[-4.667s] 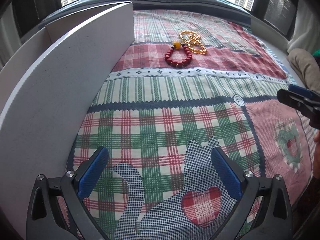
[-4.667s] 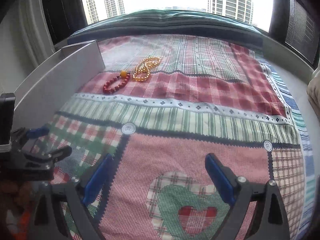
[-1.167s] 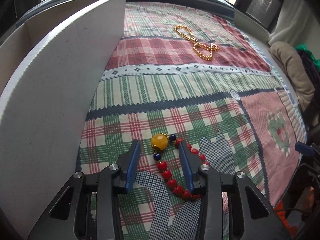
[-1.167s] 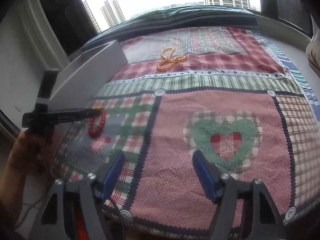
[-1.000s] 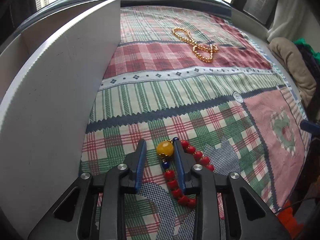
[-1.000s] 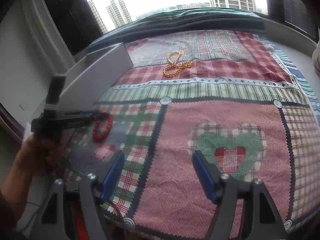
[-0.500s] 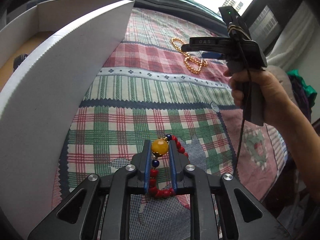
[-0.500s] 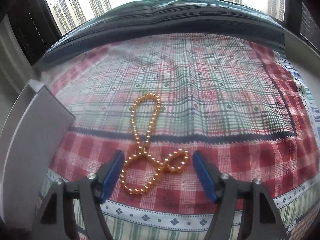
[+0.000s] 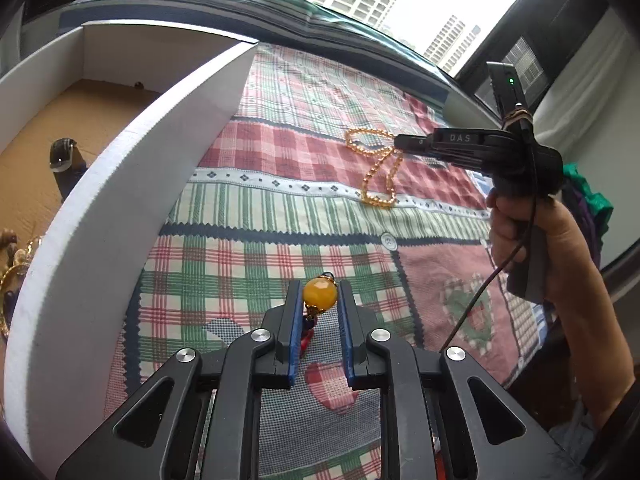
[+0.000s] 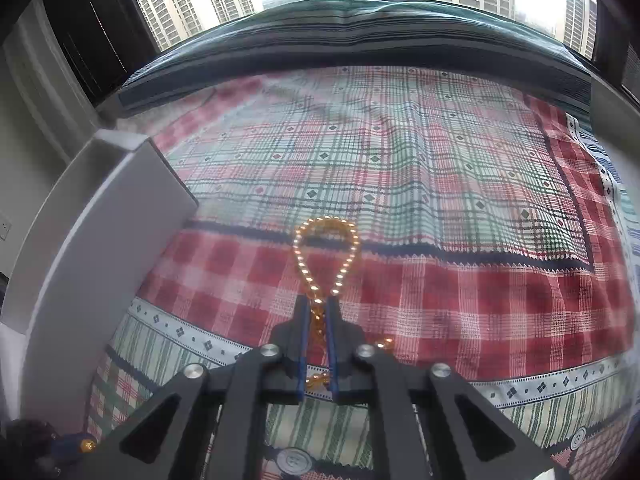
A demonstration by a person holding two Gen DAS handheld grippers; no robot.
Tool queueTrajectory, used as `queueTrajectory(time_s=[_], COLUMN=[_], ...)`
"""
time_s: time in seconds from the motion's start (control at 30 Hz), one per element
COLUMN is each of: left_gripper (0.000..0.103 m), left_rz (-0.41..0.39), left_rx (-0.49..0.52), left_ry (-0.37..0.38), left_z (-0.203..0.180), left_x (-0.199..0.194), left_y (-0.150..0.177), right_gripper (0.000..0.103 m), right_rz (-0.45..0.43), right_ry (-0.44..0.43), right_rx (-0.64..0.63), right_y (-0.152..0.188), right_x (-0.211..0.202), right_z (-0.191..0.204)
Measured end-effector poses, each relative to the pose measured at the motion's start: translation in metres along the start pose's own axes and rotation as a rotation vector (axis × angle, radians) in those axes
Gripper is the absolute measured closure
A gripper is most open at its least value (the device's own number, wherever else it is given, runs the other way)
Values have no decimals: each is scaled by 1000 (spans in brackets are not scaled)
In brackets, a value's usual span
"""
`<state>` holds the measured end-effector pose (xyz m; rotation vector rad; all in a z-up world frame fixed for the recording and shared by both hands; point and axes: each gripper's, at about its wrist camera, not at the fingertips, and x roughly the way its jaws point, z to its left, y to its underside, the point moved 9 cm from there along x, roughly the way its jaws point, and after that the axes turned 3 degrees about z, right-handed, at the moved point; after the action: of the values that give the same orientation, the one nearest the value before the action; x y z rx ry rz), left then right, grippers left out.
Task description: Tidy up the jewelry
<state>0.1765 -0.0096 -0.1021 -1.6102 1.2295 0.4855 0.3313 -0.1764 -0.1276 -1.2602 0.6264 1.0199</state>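
Observation:
My left gripper (image 9: pixel 319 294) is shut on the red bead bracelet (image 9: pixel 307 336); its big amber bead (image 9: pixel 318 294) sits between the blue pads and the red beads hang below, mostly hidden. It is held above the quilt, beside the white box (image 9: pixel 120 208). My right gripper (image 10: pixel 317 306) is shut on the gold bead necklace (image 10: pixel 325 252), whose loop sticks out past the fingertips over the red check patch. In the left wrist view the right gripper (image 9: pixel 400 145) pinches the gold necklace (image 9: pixel 378 176), with its lower loop trailing to the quilt.
The white box has a tan floor (image 9: pixel 52 128) holding a dark watch-like item (image 9: pixel 64 156) and gold pieces (image 9: pixel 16 264) at the left edge. The patchwork quilt (image 10: pixel 440 184) covers the surface. The person's right hand and cable (image 9: pixel 532 240) are at the right.
My left gripper closed on the bracelet and lifted it toward the box. My right gripper moved forward to the gold necklace and shut on it.

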Motion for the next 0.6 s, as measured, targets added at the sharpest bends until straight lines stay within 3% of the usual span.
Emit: queueTrajectory(time_s=[0.3,0.6], left_gripper=[88,88], left_rz=[-44,-180], left_rx=[-53,-74], left_ry=[43,63], left_z=[-19,-19], left_x=[-46,-153], left_y=[-11,-22], right_gripper=[95,95], right_rz=[-124,-213], right_ry=[-202,-318], right_rx=[11,-125], right_y=[4,9], right_x=[-113,-189], right_z=[9,75])
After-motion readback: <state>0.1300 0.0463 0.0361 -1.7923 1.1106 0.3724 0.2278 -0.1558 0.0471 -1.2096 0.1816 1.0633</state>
